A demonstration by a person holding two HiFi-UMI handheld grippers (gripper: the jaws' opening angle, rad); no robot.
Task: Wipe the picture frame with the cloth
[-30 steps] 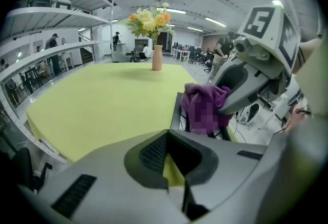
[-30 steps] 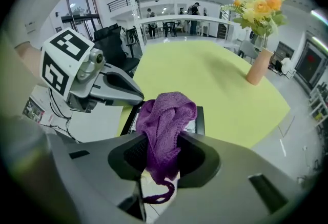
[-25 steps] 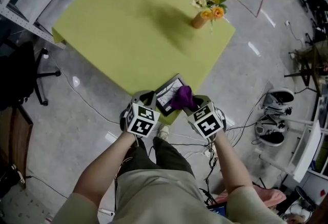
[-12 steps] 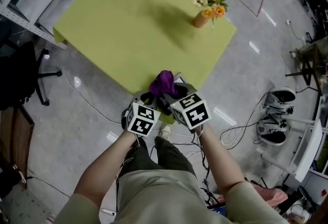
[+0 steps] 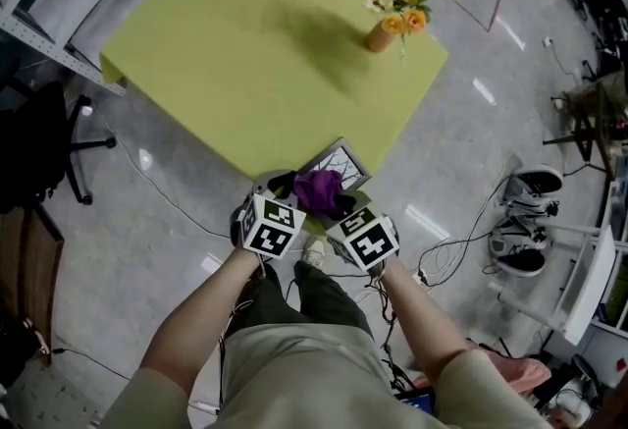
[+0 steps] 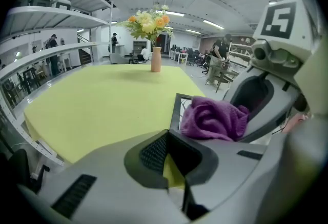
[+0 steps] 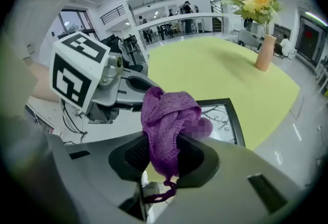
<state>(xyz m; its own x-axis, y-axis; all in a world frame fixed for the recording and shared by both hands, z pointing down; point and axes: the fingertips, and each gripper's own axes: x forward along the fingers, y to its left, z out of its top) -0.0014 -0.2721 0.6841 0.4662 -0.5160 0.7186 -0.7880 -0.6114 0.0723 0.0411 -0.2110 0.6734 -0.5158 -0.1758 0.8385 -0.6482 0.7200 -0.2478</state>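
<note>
Cloth (image 5: pixel 319 191) has slid back toward me across picture frame (image 5: pixel 342 161) vs 0.5 s ago; frame's far corner is now bare. Right gripper (image 7: pixel 164 159) is clamped on the cloth, bunch sitting over the glass. Left gripper (image 6: pixel 171 161) jaws a bit apart, only table (image 5: pixel 245 54) btwn them. Prob. bracing frame's near-left corner, can't confirm. Frame lies flat at table's near edge. Wipe looks mid-stroke, more passes left imo. No brand/text readable (just square markers on the cubes).
</note>
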